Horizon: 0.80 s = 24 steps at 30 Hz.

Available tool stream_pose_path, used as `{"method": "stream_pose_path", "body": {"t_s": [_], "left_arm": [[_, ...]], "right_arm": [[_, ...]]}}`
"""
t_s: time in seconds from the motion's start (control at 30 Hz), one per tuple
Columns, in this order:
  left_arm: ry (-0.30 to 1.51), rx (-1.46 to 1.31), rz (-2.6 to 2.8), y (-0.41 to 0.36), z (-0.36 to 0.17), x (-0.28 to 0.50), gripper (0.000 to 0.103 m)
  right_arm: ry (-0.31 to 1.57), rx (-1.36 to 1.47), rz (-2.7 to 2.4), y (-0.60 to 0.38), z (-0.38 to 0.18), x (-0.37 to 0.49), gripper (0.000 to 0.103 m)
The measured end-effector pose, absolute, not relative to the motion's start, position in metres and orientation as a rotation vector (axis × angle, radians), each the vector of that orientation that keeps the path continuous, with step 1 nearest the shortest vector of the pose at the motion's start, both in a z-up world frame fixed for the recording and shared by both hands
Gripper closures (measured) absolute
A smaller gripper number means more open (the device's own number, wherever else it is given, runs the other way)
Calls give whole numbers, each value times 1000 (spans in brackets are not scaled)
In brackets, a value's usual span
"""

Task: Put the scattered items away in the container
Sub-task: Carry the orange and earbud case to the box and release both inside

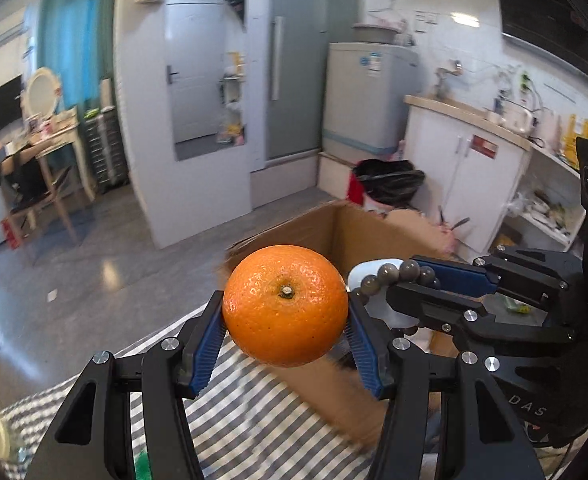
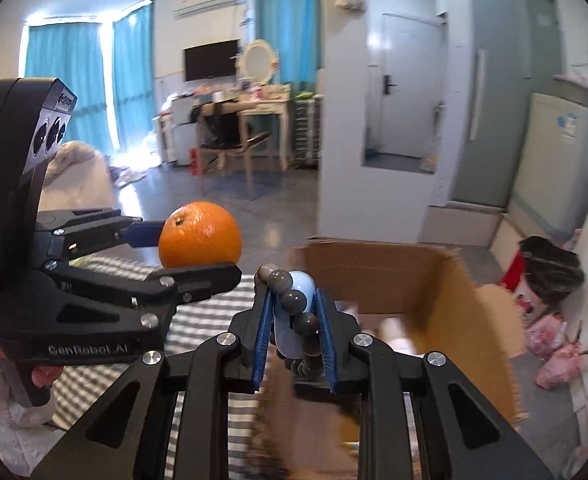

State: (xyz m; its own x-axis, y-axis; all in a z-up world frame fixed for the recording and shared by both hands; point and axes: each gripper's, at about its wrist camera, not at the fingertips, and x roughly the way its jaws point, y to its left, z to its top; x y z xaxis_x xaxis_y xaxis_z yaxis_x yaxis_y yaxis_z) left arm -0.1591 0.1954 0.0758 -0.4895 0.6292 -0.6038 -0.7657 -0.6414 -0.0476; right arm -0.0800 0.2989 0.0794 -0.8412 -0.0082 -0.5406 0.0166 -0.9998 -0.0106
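Beads (image 2: 294, 300) half hide something pale blue (image 2: 304, 284).

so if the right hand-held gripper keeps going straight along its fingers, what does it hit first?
Probably the cardboard box: the right hand-held gripper, shut on a bead bracelet and a pale blue item, points down toward its open inside. Depth is unclear, so rim or interior can't be told.
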Motion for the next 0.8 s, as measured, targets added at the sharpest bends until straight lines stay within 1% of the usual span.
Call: {"method": "stream_pose_path", "body": {"t_s": [0.1, 0.27, 0.47, 0.67, 0.73, 0.77, 0.8], "left_arm": [[269, -781, 2108, 228, 68, -163, 44], [326, -874, 2058, 282, 40, -172, 44], [416, -988, 2033, 309, 0, -179, 44], [483, -1064, 2033, 316, -25, -180, 44], [507, -1043, 2052, 317, -25, -177, 39], [525, -1034, 2074, 316, -24, -176, 35], [542, -1034, 2102, 315, -23, -177, 24]], "right_arm": [[-9, 928, -3054, 327, 77, -78, 82], [-91, 1044, -3067, 366, 52, -81, 82], [-212, 1190, -3005, 398, 10, -93, 82], [-266, 1225, -2966, 414, -17, -97, 82], [-273, 1210, -2981, 417, -19, -97, 81], [-273, 1205, -2989, 419, -19, -96, 77], [-273, 1204, -3000, 420, -19, -96, 74]]}}
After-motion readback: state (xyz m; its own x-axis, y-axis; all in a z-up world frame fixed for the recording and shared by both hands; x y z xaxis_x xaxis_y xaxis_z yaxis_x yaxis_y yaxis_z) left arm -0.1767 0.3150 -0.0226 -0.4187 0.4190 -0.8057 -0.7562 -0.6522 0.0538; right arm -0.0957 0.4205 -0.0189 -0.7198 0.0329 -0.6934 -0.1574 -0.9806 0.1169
